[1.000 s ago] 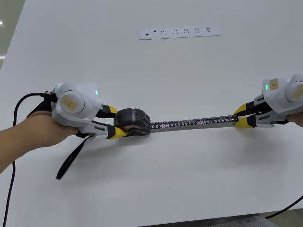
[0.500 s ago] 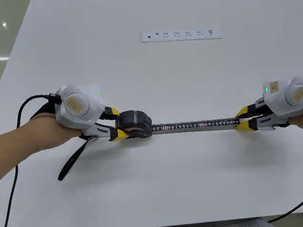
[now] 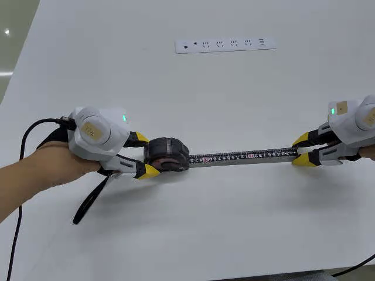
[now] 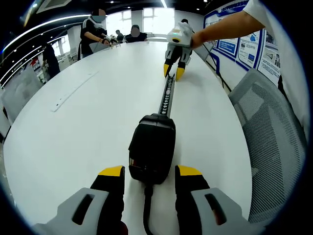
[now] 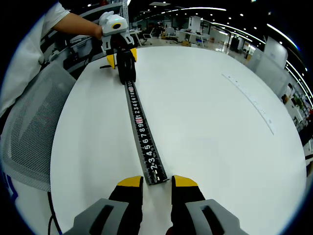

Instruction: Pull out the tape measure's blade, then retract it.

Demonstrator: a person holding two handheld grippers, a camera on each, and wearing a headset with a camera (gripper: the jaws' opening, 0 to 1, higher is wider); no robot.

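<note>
Tape measure (image 3: 167,154) sits left of centre in the head view, on the white table (image 3: 193,234). Case: rounded, dark grey to black, matte. In the left gripper view it reads as a blocky black body with softened corners. Blade (image 3: 243,156): thin flat strip, dark with pale numerals and a few red marks. It is drawn out straight from the case toward the right edge of the frame and lies low along the table. A black strap (image 3: 91,196) trails from the rear of the case toward lower left.

Left gripper (image 3: 145,155): white shell, black jaws, yellow tips. Its jaws are clenched on the rear of the tape measure, one tip against each side. A hand (image 3: 50,164) holds the gripper body.

Right gripper (image 3: 302,150): same build, at the right edge of the frame, its body partly cut off. Its jaws stand a little apart, with the end of the blade between the yellow tips. In the right gripper view thin slivers separate the blade's edges from the tips. Whether the pads pinch the blade cannot be told.

Table surface: smooth, matte white, with a rounded outline in both gripper views. A white power strip (image 3: 225,44), long and flat, lies at upper centre, well apart from the work. A black cable (image 3: 20,146) curves down the left edge, its lower end out of frame. The end hook of the blade is too small to make out. A grey mesh-backed chair (image 4: 274,122) stands at the right of the left gripper view.
</note>
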